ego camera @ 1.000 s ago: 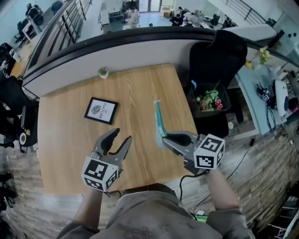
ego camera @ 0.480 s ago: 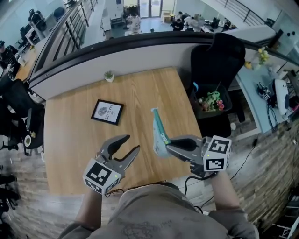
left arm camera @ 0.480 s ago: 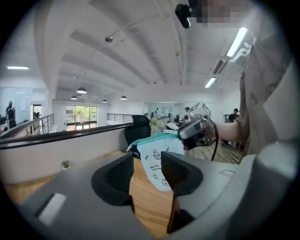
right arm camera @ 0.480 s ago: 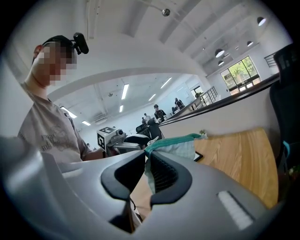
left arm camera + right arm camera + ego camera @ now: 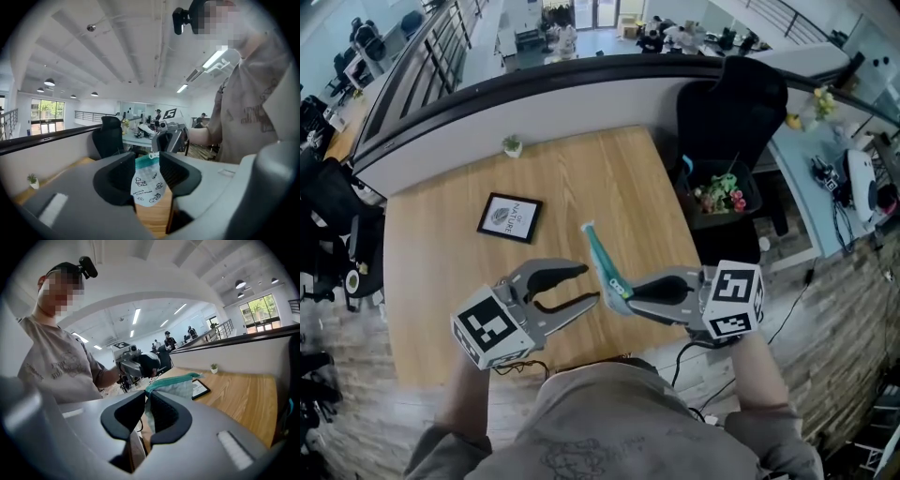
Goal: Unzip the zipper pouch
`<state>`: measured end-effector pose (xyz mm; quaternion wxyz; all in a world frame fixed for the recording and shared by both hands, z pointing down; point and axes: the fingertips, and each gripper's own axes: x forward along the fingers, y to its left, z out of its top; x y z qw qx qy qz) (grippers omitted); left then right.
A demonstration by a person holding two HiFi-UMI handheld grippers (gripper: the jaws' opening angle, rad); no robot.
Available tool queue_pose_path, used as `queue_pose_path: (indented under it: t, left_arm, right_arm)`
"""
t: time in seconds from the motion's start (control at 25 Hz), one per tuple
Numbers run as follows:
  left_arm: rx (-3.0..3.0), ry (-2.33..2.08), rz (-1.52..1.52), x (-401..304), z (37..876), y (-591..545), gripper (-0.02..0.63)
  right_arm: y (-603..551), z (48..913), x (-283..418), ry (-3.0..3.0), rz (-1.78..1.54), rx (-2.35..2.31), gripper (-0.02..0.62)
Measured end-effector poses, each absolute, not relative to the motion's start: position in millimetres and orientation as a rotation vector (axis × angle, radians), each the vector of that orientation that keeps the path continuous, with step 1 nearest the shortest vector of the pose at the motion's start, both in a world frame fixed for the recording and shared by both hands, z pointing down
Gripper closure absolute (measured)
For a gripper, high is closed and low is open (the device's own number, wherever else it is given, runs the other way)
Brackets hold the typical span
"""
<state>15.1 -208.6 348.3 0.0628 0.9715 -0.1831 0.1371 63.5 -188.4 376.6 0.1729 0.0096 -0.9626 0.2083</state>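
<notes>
Head view, pouch: teal-topped, printed, held tilted in the air over the table's near part.
Right gripper: jaws almost together, clamped on the pouch's near end.
Left gripper: jaws wide and just been closing; pouch's end stands between them, pads not pressing it.
Table: wood.
Frame: flat on table, well apart from pouch.
Plant: small, at far edge.

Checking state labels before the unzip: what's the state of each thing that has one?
zipper pouch: held above the table, looks zipped
right gripper: shut on zipper pouch's end
left gripper: open, jaws just closing, pouch between them, unpressed
picture frame: flat on the table
small plant: upright
</notes>
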Motion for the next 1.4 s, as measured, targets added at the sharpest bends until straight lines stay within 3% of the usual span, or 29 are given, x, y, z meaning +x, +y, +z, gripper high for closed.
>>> queue_pose_path:
  t: [0.64, 1.0, 1.4]
  left_arm:
    - [2.828, -0.241, 0.46, 53, 373, -177, 0.457]
    - [2.729, -0.287, 0.361, 51, 376, -188, 0.57]
    - [2.747, -0.282, 0.396, 47, 374, -185, 0.601]
  right_arm:
    - [-167, 388, 65, -2.666, 0.487, -0.094, 0.546]
    - [-166, 394, 67, -2.66, 0.49, -0.104, 0.546]
    - [-165, 399, 66, -2.652, 0.514, -0.071, 0.548]
